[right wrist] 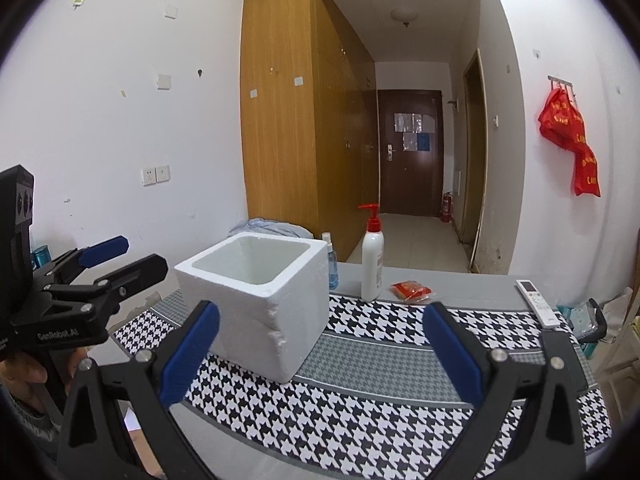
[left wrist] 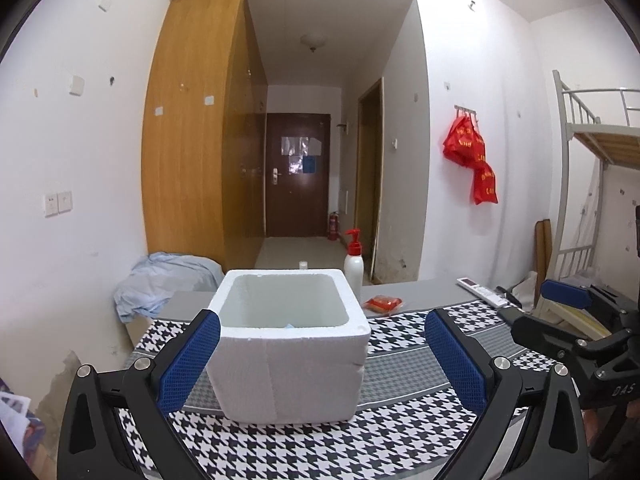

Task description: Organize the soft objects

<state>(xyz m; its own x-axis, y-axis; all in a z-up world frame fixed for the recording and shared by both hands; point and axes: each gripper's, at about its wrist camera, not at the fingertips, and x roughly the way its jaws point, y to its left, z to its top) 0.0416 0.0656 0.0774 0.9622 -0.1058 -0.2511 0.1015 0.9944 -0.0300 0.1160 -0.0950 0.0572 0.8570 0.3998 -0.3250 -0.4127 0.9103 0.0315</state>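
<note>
A white foam box (left wrist: 288, 344) stands open on the houndstooth cloth (left wrist: 360, 440); a small blue scrap shows at its inner front edge. My left gripper (left wrist: 322, 356) is open and empty, its blue pads on either side of the box front. A crumpled light blue cloth (left wrist: 160, 284) lies at the table's far left. In the right wrist view the box (right wrist: 260, 300) is left of centre and my right gripper (right wrist: 320, 352) is open and empty, near the box's right corner. The light blue cloth (right wrist: 268, 227) peeks out behind the box.
A white pump bottle with red top (right wrist: 372, 264), a small blue spray bottle (right wrist: 331, 264), a red packet (right wrist: 411, 290) and a white remote (right wrist: 538, 303) lie at the table's back. The left gripper (right wrist: 80, 280) shows at the left. A bunk bed (left wrist: 592, 160) stands right.
</note>
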